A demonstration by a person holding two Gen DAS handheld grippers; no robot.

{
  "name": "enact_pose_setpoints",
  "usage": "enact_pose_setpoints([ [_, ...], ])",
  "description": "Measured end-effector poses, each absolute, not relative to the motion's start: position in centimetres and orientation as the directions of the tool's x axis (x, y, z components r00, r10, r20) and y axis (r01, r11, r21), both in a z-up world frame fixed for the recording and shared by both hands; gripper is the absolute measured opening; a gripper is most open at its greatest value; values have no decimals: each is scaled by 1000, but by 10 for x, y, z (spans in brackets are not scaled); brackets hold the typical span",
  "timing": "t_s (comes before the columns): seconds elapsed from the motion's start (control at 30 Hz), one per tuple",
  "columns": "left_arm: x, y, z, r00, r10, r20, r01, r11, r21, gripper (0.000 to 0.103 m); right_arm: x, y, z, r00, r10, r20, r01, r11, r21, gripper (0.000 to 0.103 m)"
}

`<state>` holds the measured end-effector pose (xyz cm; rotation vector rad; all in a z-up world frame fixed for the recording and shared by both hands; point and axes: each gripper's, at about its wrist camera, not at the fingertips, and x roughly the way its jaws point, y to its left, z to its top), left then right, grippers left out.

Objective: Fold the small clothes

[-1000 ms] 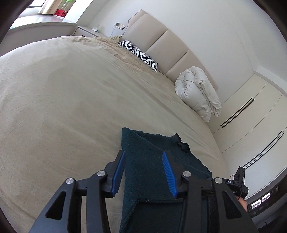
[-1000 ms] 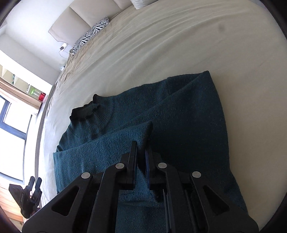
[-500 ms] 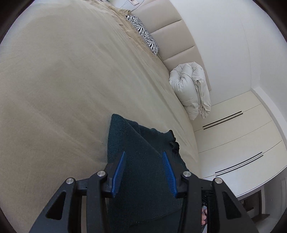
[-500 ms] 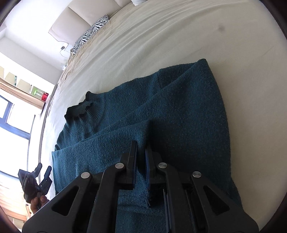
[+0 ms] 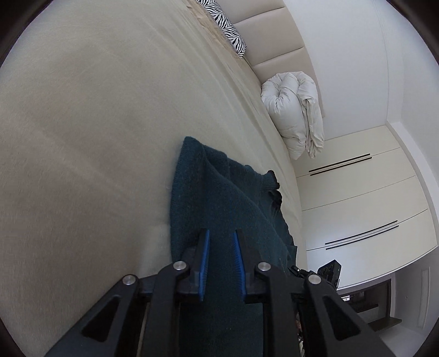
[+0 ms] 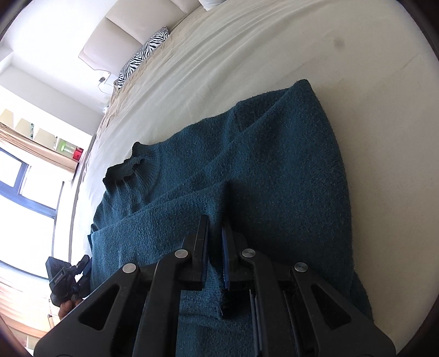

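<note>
A dark teal knit sweater [image 6: 274, 153] lies spread on the beige bed [image 5: 96, 137], its collar [image 6: 129, 167] toward the window side. My right gripper [image 6: 214, 228] is shut on a raised fold of the sweater near its middle. In the left wrist view, my left gripper [image 5: 221, 241] sits low over the sweater [image 5: 208, 197] at its near edge. Its jaws are closing with knit fabric between the blue pads [image 5: 204, 258], and a gap still shows. The right wrist view shows the left gripper [image 6: 68, 277] in a hand at the bed's edge.
A zebra-striped pillow [image 5: 227, 24] and a rolled white duvet [image 5: 293, 109] lie by the padded headboard [image 5: 279, 44]. White wardrobe doors [image 5: 356, 206] stand beyond the bed. A window [image 6: 24, 186] is on the other side. Bare sheet stretches beyond the sweater.
My left gripper came down and tilted toward the sweater's edge, and its jaws narrowed around the fabric. The right gripper stayed shut on its fold and sank slightly.
</note>
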<state>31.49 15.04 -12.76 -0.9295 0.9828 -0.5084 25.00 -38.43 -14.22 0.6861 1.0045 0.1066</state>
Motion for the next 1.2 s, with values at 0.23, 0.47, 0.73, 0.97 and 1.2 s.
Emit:
enact_pose_setpoints([
  [0.23,245,146,-118,494,-709,-504,29,592,-806,29,247,-389,-143,566,396,-723,243,758,605,8],
  [0.47,194,151,-105,508,-685,-522,42,625,-779,56,234,-392,-123,585,324,-744,284,777,562,19],
  [0.73,129,147,-88,529,-642,-555,55,678,-733,68,207,-388,-105,626,294,-722,249,802,543,48],
  [0.97,92,137,-85,514,-584,-628,21,740,-672,73,189,-375,-107,579,195,-791,277,866,416,46],
  [1.2,41,149,-80,502,-558,-661,-10,760,-650,83,82,-379,-64,639,268,-721,150,876,458,47],
])
